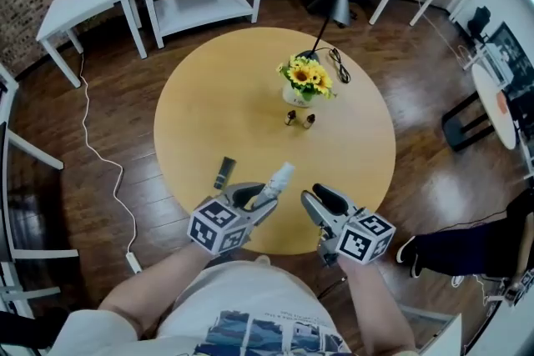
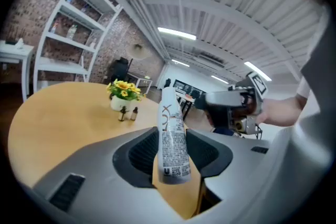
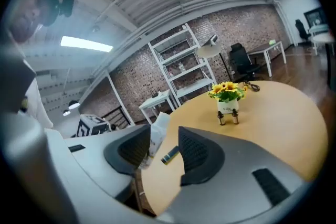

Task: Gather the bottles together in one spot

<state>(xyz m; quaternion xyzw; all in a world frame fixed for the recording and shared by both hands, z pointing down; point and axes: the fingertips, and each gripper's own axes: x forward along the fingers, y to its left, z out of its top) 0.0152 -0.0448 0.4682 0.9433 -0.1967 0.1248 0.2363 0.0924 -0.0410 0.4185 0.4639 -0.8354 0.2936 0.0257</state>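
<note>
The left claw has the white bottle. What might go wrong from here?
The left gripper clamps the tall white plastic bottle near its base and it leans, so it might twist or slip when carried. It is close to the round wooden table's near edge; a drop there could roll off. The two small dark bottles stand close in front of the white pot of sunflowers, so setting the tall one beside them might knock them over.

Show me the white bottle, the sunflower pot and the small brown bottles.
white bottle (image 2: 170, 136): left gripper view, printed label on its body
sunflower pot (image 1: 309, 77): head view, yellow blooms
small brown bottles (image 1: 290, 118): head view, left one's body
</note>
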